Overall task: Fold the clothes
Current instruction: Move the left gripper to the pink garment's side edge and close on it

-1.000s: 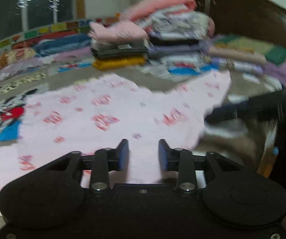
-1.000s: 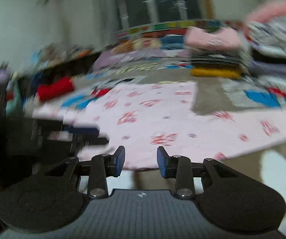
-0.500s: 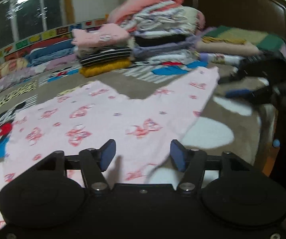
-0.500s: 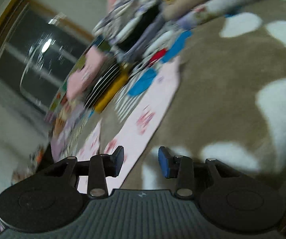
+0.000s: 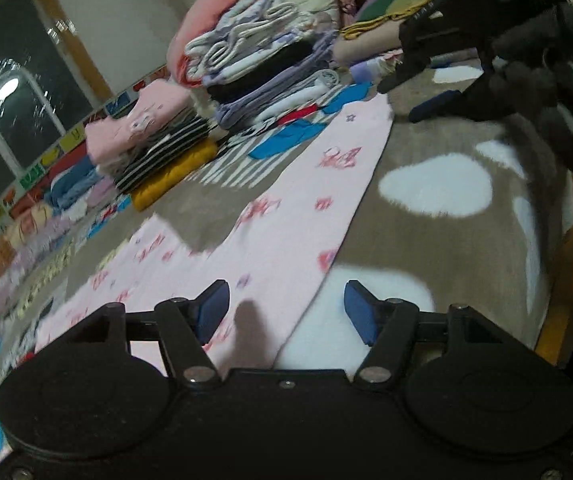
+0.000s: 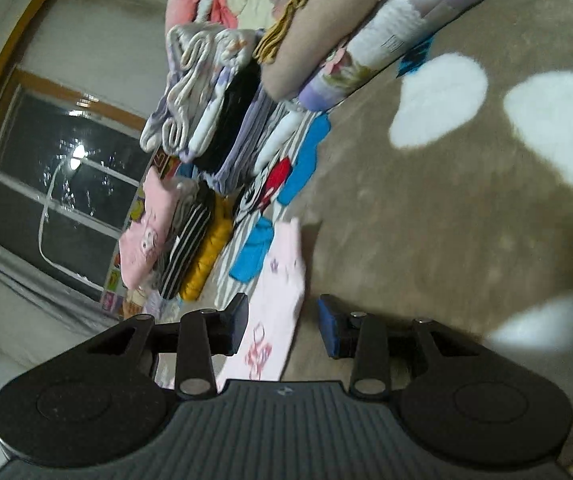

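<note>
A pink garment (image 5: 286, 208) with red prints lies spread flat on the brown blanket. My left gripper (image 5: 286, 312) is open low over its near part. The cloth's right edge runs between the fingers, and the pads are not touching it. At the garment's far end my right gripper (image 5: 410, 94), held by a dark-gloved hand, hovers at the narrow tip. In the right wrist view that pink tip (image 6: 282, 276) lies between the fingers of the right gripper (image 6: 282, 324), which is open and rolled to one side, with its pads clear of the cloth.
Stacks of folded clothes (image 5: 254, 64) and a lower pile (image 5: 154, 140) line the far side, beside rolled blankets (image 6: 366, 28). A blue-and-striped printed cloth (image 6: 302, 160) lies under the piles. The brown blanket (image 5: 446, 240) has white patches; the bed's edge (image 5: 558, 320) drops at right.
My left jaws have widened and that gripper has slid right to the garment's right edge. My right gripper has swung to the garment's far tip and rolled sideways.
</note>
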Tool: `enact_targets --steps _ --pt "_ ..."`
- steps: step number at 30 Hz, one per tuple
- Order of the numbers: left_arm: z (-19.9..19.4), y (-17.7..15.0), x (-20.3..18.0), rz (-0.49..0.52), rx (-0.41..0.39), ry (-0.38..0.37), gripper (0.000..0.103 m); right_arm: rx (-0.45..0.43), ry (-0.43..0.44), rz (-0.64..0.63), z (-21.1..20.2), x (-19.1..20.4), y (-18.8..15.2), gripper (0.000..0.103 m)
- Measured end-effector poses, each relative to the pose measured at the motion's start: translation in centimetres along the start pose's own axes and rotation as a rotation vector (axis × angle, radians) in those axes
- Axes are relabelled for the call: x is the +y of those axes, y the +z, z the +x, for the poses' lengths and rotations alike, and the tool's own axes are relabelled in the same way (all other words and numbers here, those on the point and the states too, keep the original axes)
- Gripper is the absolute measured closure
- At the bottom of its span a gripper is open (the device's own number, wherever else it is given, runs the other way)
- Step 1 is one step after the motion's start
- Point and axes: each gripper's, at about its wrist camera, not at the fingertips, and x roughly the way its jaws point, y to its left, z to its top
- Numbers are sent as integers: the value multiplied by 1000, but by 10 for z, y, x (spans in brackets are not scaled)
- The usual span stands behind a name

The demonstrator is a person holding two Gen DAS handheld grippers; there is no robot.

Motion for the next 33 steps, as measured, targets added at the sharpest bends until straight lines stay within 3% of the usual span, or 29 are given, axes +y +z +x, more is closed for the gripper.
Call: enact_targets --steps 7,19,22,29,33 --pt "32 36 -32 121 2 35 41 -11 44 87 -1 -12 17 62" --pt "78 90 -80 309 1 102 47 -104 83 197 -24 -35 48 55" --pt "91 102 -90 344 6 121 54 -115 89 211 -28 -39 51 55" --pt "121 127 -98 369 43 150 55 -154 109 260 -34 -48 58 54" --pt "136 137 -100 368 81 147 69 -168 113 275 -35 -52 61 54"
